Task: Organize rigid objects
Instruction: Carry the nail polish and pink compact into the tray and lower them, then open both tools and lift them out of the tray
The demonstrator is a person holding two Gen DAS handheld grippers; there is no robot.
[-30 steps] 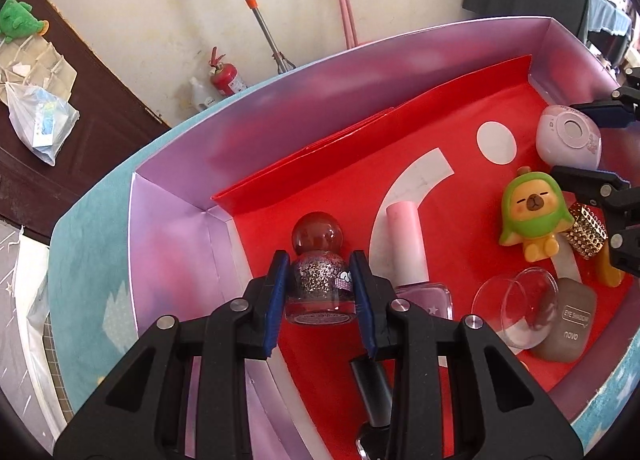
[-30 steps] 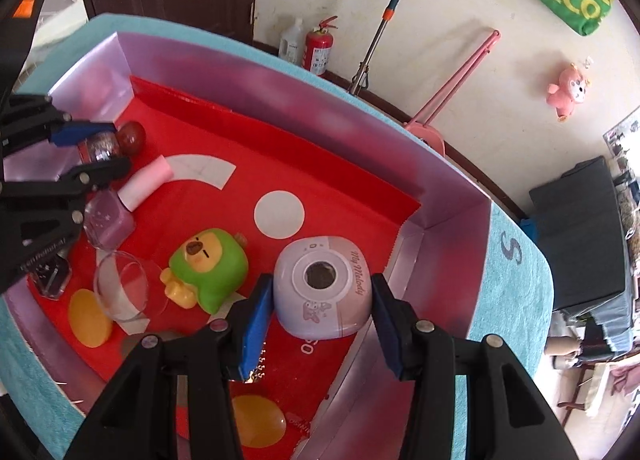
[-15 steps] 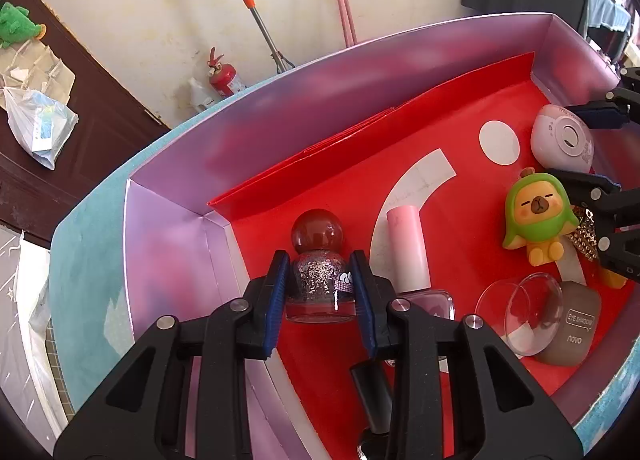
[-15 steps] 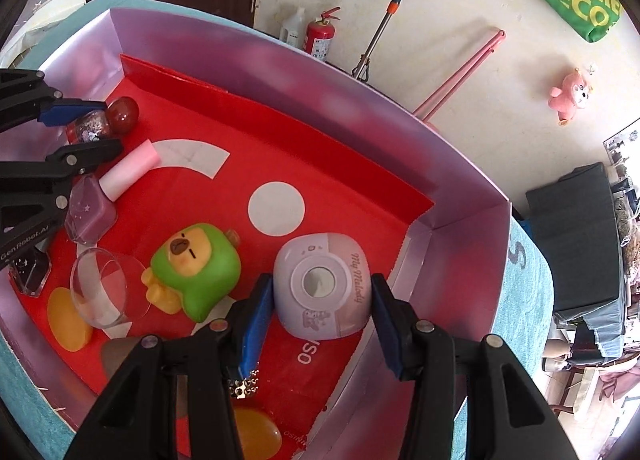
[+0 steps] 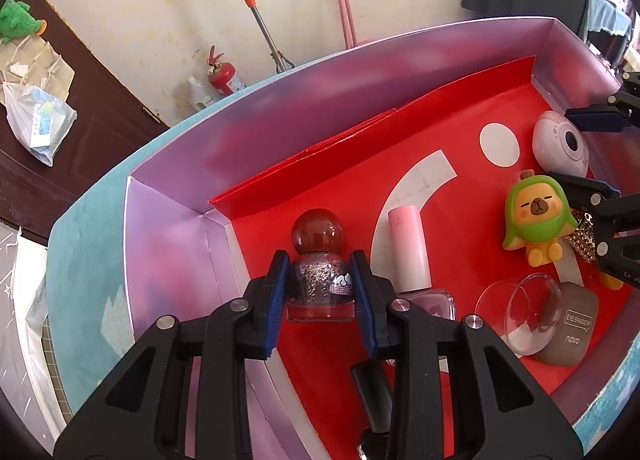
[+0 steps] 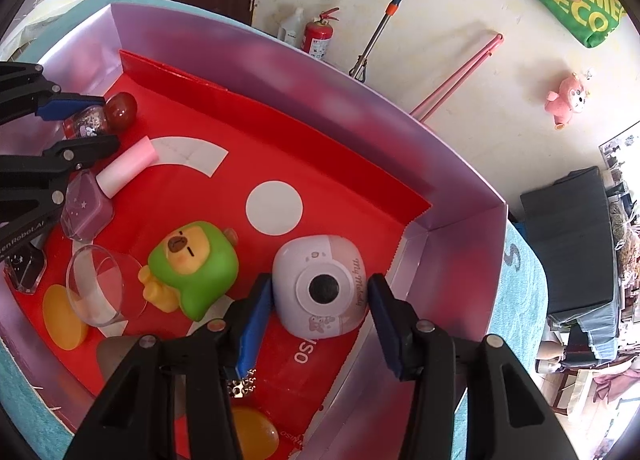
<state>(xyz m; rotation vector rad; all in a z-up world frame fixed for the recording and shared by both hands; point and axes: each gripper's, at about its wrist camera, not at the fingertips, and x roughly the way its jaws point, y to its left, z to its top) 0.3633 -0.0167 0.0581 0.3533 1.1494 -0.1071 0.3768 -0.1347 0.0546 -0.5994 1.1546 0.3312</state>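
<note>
1. Step in hand: both grippers have a grip on items inside the box [image 6: 460, 195] with the red floor; neither item appears lifted clear yet.
2. The left gripper [image 5: 320, 292] is pressed onto the glitter bottle [image 5: 320, 284], which lies near the left corner of the box, its round cap pointing away, just beside the pink bottle [image 5: 412, 256].
3. The right gripper [image 6: 320, 300] pinches the toy camera [image 6: 320, 286] near the right wall, just beside the green figure [image 6: 192, 268].
4. Next move, as a judgement: place each item where it belongs without nudging the clear dish [image 6: 100, 284] or the neighbouring items.
</note>
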